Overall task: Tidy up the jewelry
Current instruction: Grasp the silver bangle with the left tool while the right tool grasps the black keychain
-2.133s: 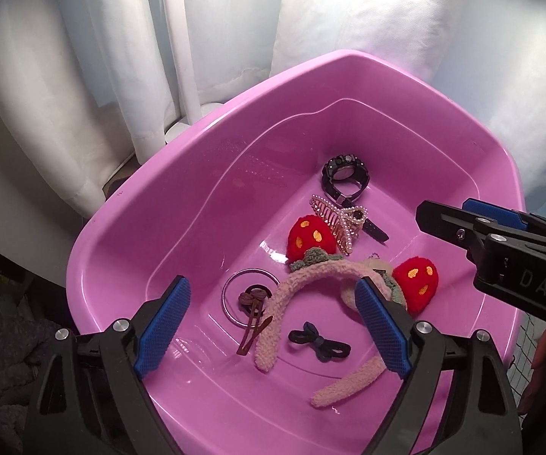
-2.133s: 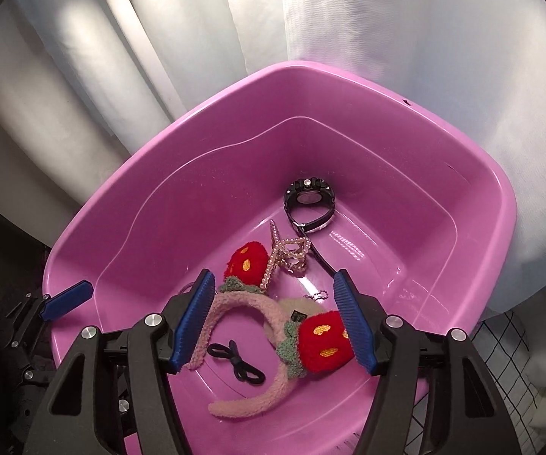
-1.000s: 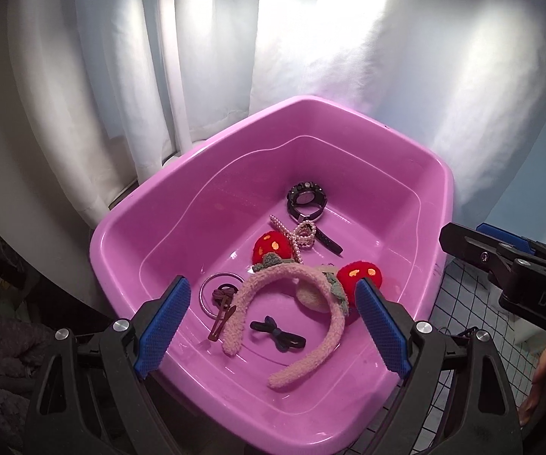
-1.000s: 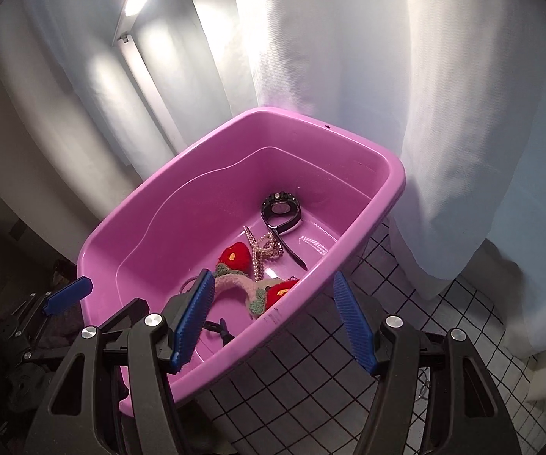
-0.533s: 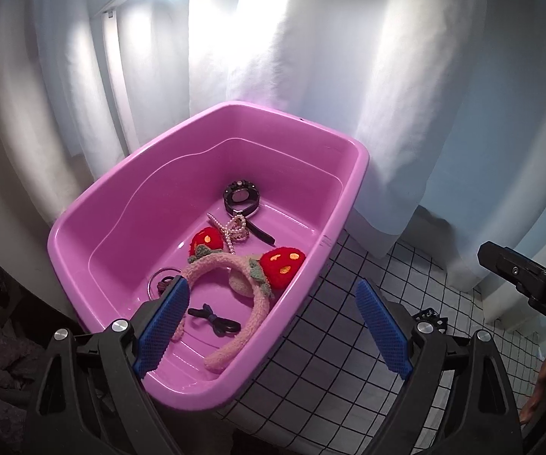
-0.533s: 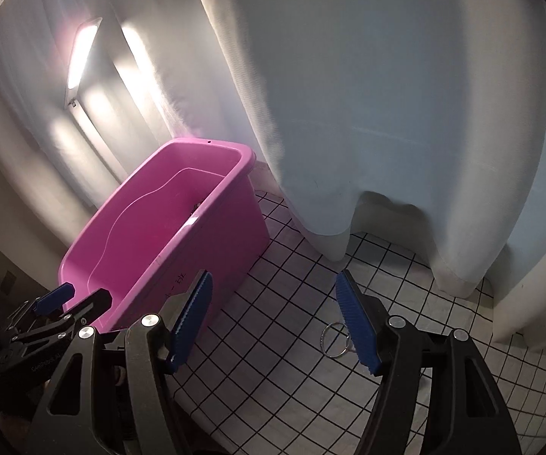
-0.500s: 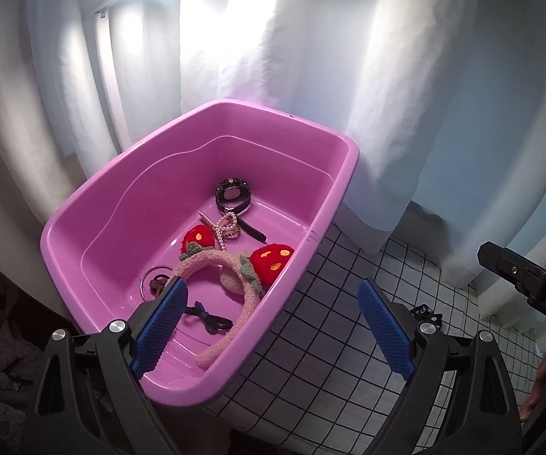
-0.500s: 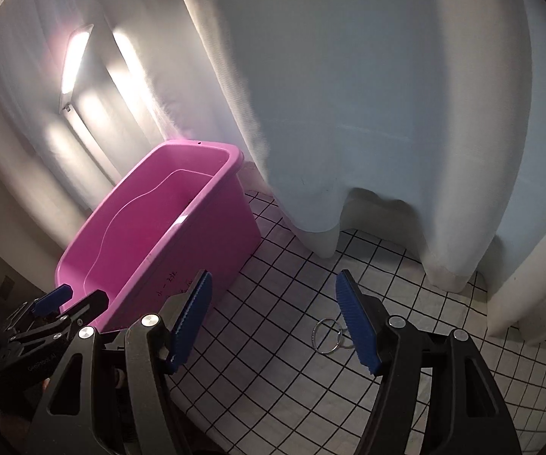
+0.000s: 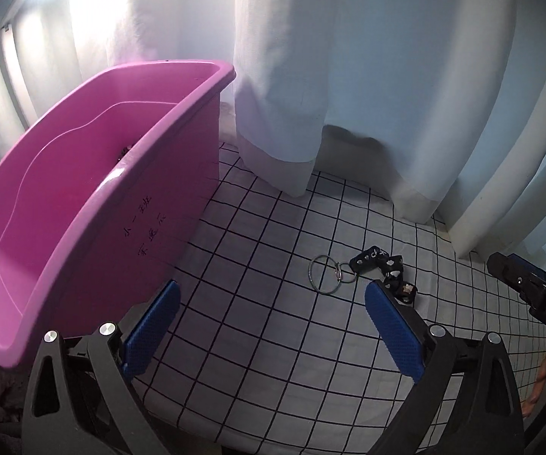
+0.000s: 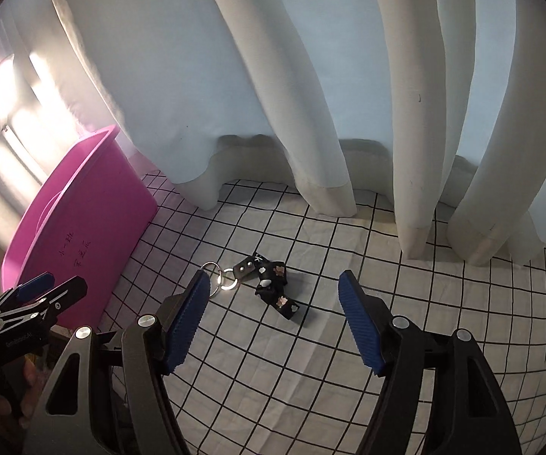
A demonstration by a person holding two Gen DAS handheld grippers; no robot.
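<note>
Both sets of fingers are spread wide and hold nothing: the right gripper [image 10: 273,318] hovers just short of a black strap [image 10: 273,290] dotted with small pale charms, joined to two metal rings [image 10: 222,280], lying on the checked cloth [image 10: 349,341]. The left gripper [image 9: 269,335] hangs near the pink tub [image 9: 83,204], which stands well left of the strap; white curtains [image 10: 311,94] fall behind, open cloth lies all around

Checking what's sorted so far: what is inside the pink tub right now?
Only a small dark item shows over the near rim of the pink tub; I cannot identify it. The near wall hides the tub's floor.
</note>
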